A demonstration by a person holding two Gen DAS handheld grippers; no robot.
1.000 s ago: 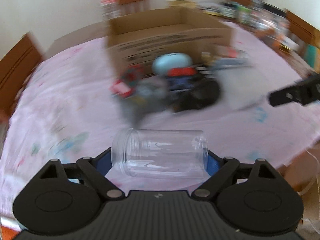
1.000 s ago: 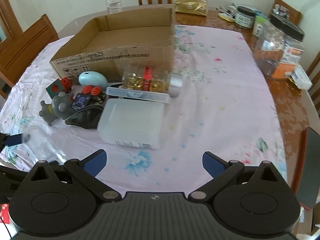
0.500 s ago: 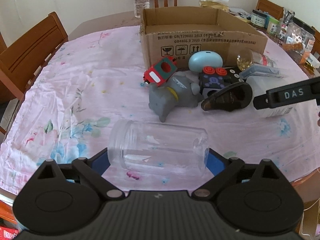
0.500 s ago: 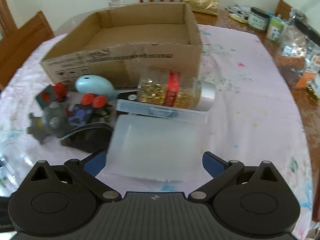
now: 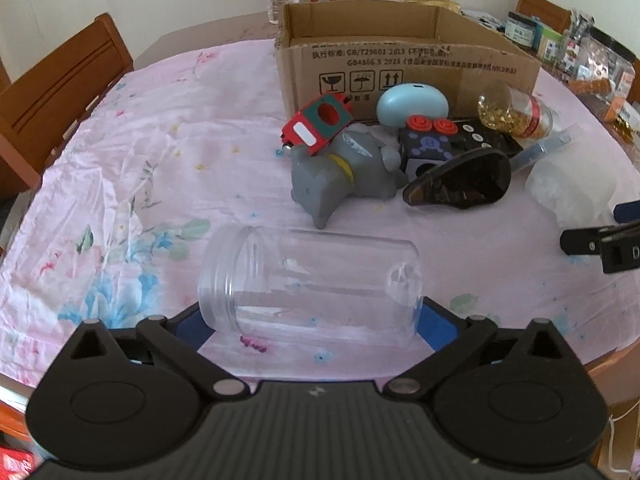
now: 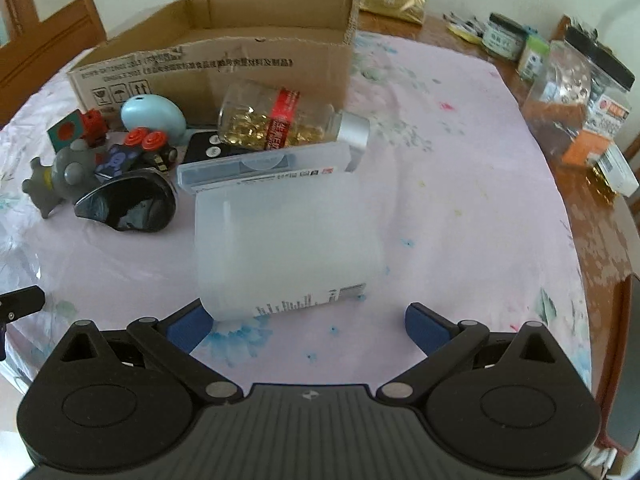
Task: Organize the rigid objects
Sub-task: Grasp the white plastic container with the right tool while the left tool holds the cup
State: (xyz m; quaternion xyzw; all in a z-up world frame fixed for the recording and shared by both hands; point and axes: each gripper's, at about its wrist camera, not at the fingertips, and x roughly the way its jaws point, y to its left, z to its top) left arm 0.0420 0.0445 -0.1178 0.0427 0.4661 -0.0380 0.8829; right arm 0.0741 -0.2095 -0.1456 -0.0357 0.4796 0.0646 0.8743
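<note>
On the desk [image 5: 132, 128], under a pink floral cloth, we note a clear jar [image 5: 310, 286] lying on its side, mouth to the left in the left wrist view. Left gripper [image 5: 310, 322] stands wide, its jaws having just been opening; the jar lies between the blue pads [image 5: 438, 326] and we see no clamping. Right gripper [image 6: 306, 320] is also spread wide, with the near end of a frosted tub [image 6: 288, 244] between its pads; the left pad sits at the tub's corner, the right pad well clear. Beyond the tub we log a flat clear case [image 6: 264, 168], a capsule bottle [image 6: 288, 120] on its side, a black mouse [image 6: 128, 204], a grey toy [image 6: 60, 176], a dark cube with red knobs [image 6: 136, 152], a red-green block [image 6: 76, 130] and a blue egg [image 6: 154, 114]. Behind them stands a cardboard box [image 6: 224, 60], open-topped.
</note>
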